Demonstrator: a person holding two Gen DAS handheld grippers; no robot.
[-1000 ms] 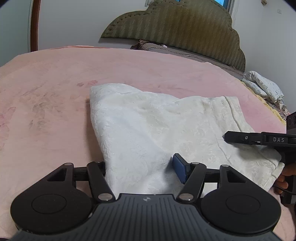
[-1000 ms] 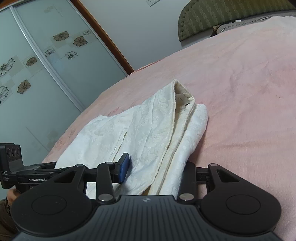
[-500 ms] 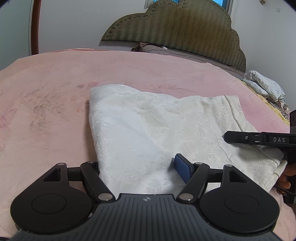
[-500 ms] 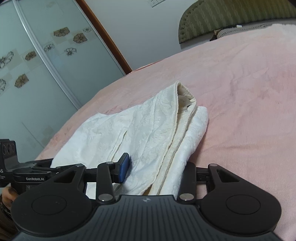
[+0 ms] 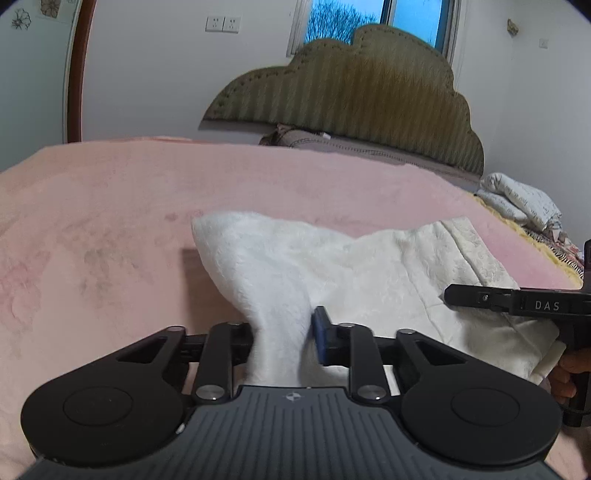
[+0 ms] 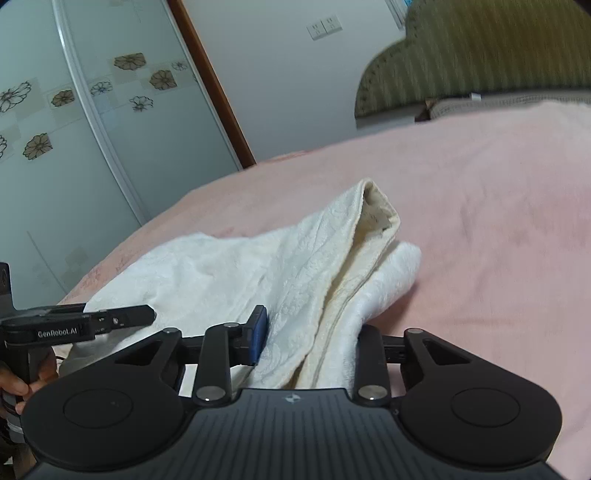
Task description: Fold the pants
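Left wrist view only: window with bare tree (image 5: 341,22) at top centre, crumpled printed bedding (image 5: 524,201) at right edge, full scalloped olive headboard (image 5: 351,107) across upper middle. Right wrist view only: sliding wardrobe doors (image 6: 74,122) with flower decals filling upper left, wooden frame strip (image 6: 210,83) running diagonally beside them.

Left gripper (image 5: 284,341) at lower centre: fingers narrowing onto a bunched corner of the white pants (image 5: 369,273), blue pad (image 5: 320,338) pressing the cloth from the right, opposite finger touching it from the left; pinching the fabric. Same gripper appearing in the right wrist view at lower left (image 6: 122,319), profile only.

Right gripper (image 6: 310,345) at lower centre: fingers spread wider, a thick stack of folded layers of the pants (image 6: 295,273) sitting between them, blue pad (image 6: 258,334) touching the left side of the stack, right finger against the other side; gripping the stack. Seen side-on at right edge of the left wrist view (image 5: 480,297).

Pants lying mid-frame on the pink bedspread (image 5: 110,221), near edge lifting into both grippers. Fabric plush, embossed floral pattern, cream lining showing at the folded end. Bedspread fleecy, faintly printed.
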